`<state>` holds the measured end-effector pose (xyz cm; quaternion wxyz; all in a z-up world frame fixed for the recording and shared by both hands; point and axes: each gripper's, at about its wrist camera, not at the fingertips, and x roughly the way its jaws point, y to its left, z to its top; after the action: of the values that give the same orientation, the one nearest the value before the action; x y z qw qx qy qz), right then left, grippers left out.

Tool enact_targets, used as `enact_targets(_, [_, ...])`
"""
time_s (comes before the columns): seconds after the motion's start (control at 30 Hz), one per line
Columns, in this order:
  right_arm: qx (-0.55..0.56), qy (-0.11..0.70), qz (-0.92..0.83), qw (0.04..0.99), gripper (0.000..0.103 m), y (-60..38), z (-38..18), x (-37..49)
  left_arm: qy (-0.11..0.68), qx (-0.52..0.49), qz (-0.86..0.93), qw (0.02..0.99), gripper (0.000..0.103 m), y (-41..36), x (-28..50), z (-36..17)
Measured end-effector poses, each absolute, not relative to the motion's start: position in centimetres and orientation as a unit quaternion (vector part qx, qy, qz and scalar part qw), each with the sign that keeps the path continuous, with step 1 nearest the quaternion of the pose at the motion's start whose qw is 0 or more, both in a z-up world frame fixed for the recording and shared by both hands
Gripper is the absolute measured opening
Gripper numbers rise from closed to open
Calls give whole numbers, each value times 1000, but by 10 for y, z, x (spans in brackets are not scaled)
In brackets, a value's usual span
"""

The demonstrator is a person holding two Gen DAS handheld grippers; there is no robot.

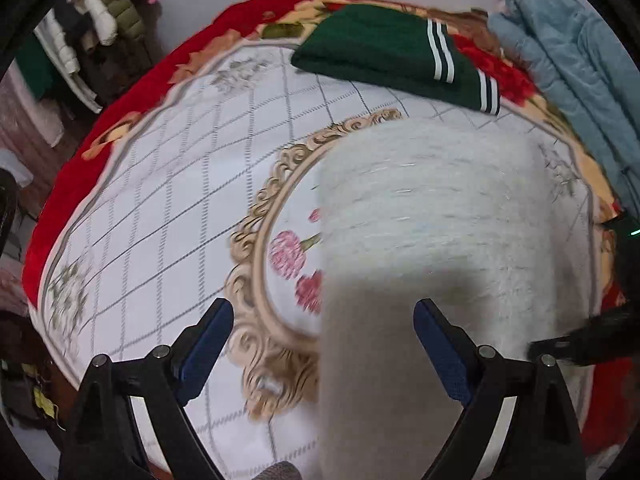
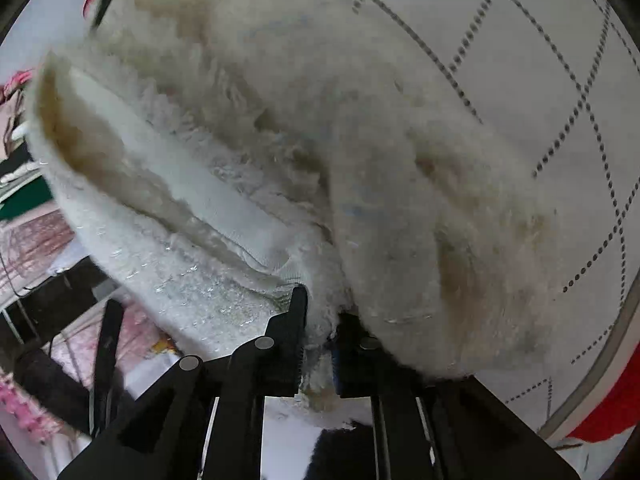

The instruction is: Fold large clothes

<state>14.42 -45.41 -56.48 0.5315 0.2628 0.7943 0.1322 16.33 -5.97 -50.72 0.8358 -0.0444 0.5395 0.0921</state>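
A fluffy white garment [image 1: 432,216] hangs over the bed, its lower part falling between my left gripper's fingers. My left gripper [image 1: 324,344] is open, its blue-padded fingers [image 1: 208,344] wide apart and not touching the cloth. My right gripper [image 2: 320,320] is shut on the white fluffy garment [image 2: 280,120], pinching an edge near its white inner band [image 2: 224,208] and holding it lifted. A folded dark green garment [image 1: 384,52] with white stripes lies at the far side of the bed.
The bed has a white grid-patterned blanket [image 1: 168,184] with a floral oval and red border [image 1: 132,92]. A pale blue quilt [image 1: 568,68] lies at the far right. Clothes are piled [image 1: 92,28] at the far left beyond the bed.
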Motion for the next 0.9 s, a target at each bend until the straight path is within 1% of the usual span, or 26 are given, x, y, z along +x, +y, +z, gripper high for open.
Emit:
enact_targets(0.03, [258,789,137,540,20,-455,-555,148,545,-41,92,832,92,-59,167,-513])
enact_targets(0.2, [187,734,159,633,22,-449,-459,171,546,-32,74,834,92,-59,173,-523])
enact_targets(0.27, [184,719,190,642,22,-431,-437,187,545,-34,72,834,92,-58,171,-523])
enact_targets(0.33, [196,711,233,634,22,-406,-431,204,546,-41,71,834,92,-57,169,-524])
enact_targets(0.4, [193,723,253,613,22,-368,-448,224,547,-51,72,833,92,-55,169,-524])
enact_targets(0.47, [161,753,228,595,21,-336,-477,236,551,-74,73,828,92,-49,167,-525])
enact_targets(0.5, [143,775,211,579,14,-331,-499,241,558,-83,80,822,92,-45,166,-525])
enact_targets(0.53, [119,799,189,559,3,-322,-526,237,561,-94,90,817,92,-38,161,-524])
enact_targets(0.57, [106,805,180,555,1,-318,-540,234,559,-106,99,816,92,-32,155,-521])
enact_targets(0.67, [48,799,178,572,0,-297,-553,230,553,-137,138,810,92,-6,133,-515])
enact_targets(0.8, [26,801,201,564,0,-292,-545,235,562,-163,165,794,92,13,125,-520])
enact_targets(0.87, [44,791,241,561,9,-302,-522,237,557,-194,155,793,92,20,126,-521])
enact_targets(0.9, [71,775,263,570,29,-317,-501,240,553,-203,148,795,92,20,127,-519])
